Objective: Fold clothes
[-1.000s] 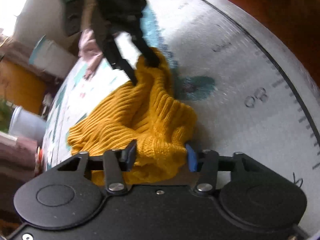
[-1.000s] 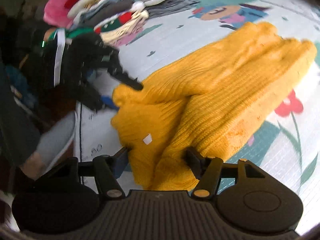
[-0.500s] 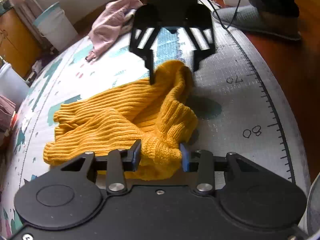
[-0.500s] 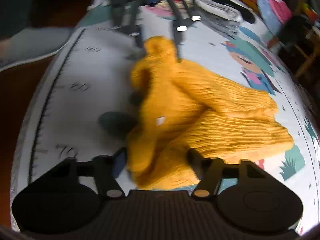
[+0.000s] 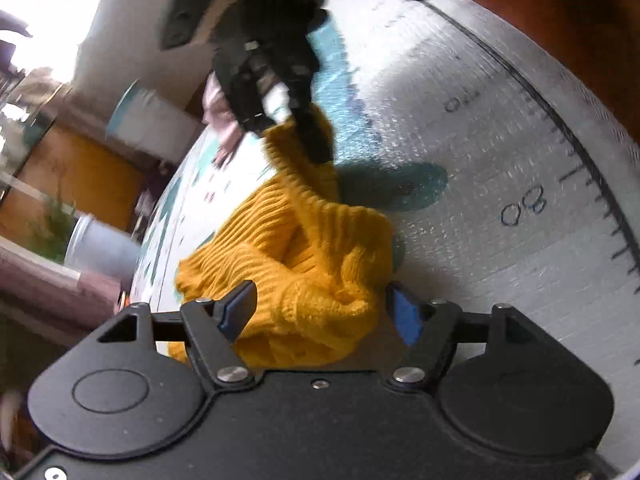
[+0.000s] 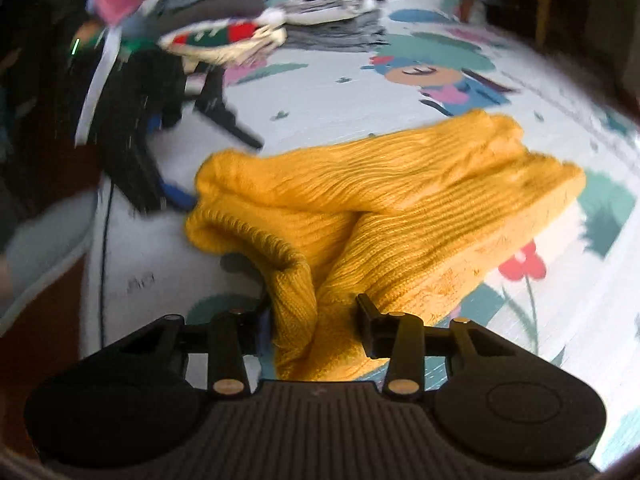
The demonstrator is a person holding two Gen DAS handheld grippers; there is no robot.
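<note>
Grey printed mat (image 5: 460, 128) over reddish wooden floor (image 5: 580, 20).

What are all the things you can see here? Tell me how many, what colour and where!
sweater: one, mustard yellow, ribbed knit, bunched on the mat between both grippers
play mat: one, pale with cartoon pictures and a printed ruler edge, under the sweater
folded clothes: a few piles, grey, white, black, pink and red, at the mat's far end
pink garment: one, pale pink, crumpled on the mat behind the right gripper
bucket: one, pale grey, beside the mat
slipper: one, grey, on the wooden floor by the mat edge
left gripper: black with blue pads, jaws opening, sweater fabric between them
right gripper: black, jaws closing on a sweater fold
</note>
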